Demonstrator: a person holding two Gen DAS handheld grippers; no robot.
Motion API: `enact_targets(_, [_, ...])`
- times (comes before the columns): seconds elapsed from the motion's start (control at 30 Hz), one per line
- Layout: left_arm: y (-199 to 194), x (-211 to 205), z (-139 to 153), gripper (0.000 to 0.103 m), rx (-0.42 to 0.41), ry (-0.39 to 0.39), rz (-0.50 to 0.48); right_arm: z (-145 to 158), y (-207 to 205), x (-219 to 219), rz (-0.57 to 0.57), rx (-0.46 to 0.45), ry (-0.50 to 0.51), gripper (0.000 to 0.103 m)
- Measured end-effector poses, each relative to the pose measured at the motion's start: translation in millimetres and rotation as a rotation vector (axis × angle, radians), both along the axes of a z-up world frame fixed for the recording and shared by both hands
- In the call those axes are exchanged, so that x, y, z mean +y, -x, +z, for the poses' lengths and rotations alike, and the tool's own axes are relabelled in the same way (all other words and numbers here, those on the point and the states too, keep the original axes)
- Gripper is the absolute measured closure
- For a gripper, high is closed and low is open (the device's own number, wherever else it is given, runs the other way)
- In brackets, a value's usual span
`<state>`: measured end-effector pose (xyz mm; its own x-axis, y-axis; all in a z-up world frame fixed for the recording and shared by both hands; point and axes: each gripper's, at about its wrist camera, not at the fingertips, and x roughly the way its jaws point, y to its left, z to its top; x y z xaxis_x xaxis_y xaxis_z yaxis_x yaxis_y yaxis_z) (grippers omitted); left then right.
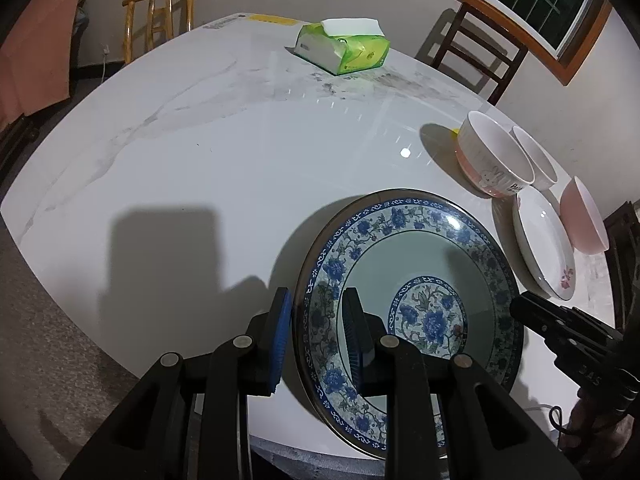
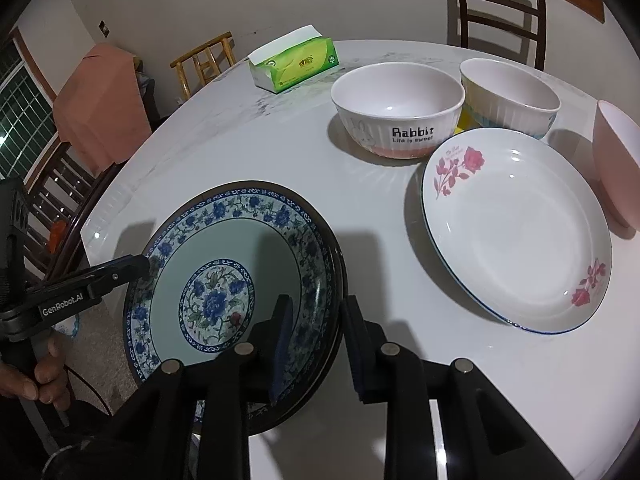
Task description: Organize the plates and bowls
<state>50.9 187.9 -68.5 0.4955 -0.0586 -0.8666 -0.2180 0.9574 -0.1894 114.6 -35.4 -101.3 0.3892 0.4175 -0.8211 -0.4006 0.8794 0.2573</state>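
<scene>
A blue-and-white floral plate (image 1: 420,264) (image 2: 240,240) is at the table's near edge, its rim overhanging. My left gripper (image 1: 316,340) straddles the plate's left rim, one finger inside, one outside, and also shows at the left in the right wrist view (image 2: 136,266). My right gripper (image 2: 316,344) straddles its right rim the same way and shows at the right in the left wrist view (image 1: 524,308). A white rose plate (image 2: 516,232) (image 1: 544,240), a Rabbit bowl (image 2: 396,108) (image 1: 492,156), a ribbed bowl (image 2: 508,96) (image 1: 536,156) and a pink bowl (image 2: 616,160) (image 1: 584,216) stand to the right.
A green tissue pack (image 1: 344,46) (image 2: 294,62) lies at the far side of the white marble table (image 1: 200,140). Wooden chairs (image 1: 160,12) (image 1: 476,48) stand around it. The floor (image 1: 48,340) drops off at the near left.
</scene>
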Motion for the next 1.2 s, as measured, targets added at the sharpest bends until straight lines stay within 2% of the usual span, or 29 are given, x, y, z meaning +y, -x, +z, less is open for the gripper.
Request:
enact_targets(0.23, [0.9, -13.9, 11.2, 0.074, -0.024, -0.101, 0.019, 3.8, 3.3, -7.6, -0.015, -0.009, -0.014, 0.077])
enact_targets(0.5, [-5.4, -44.5, 22.0, 0.062, -0.049, -0.149, -0.007, 14.4, 8.3, -25.6, -0.060, -0.089, 0.032, 0.077])
enact_targets(0.77, [-13.4, -89.2, 20.9, 0.059, -0.065, -0.140, -0.068, 21.6, 12.9, -54.9, -0.119, -0.172, 0.102, 0.077])
enact_targets(1.0, [-22.3, -125.2, 18.0, 0.056, -0.077, -0.112, -0.115, 23.9, 11.3, -89.8, -0.186, -0.200, 0.097, 0.077])
enact_targets(1.2, [-31.0, -148.5, 23.3, 0.056, -0.142, -0.084, -0.148, 25.8, 7.3, -117.9, -0.240, -0.246, 0.076, 0.077])
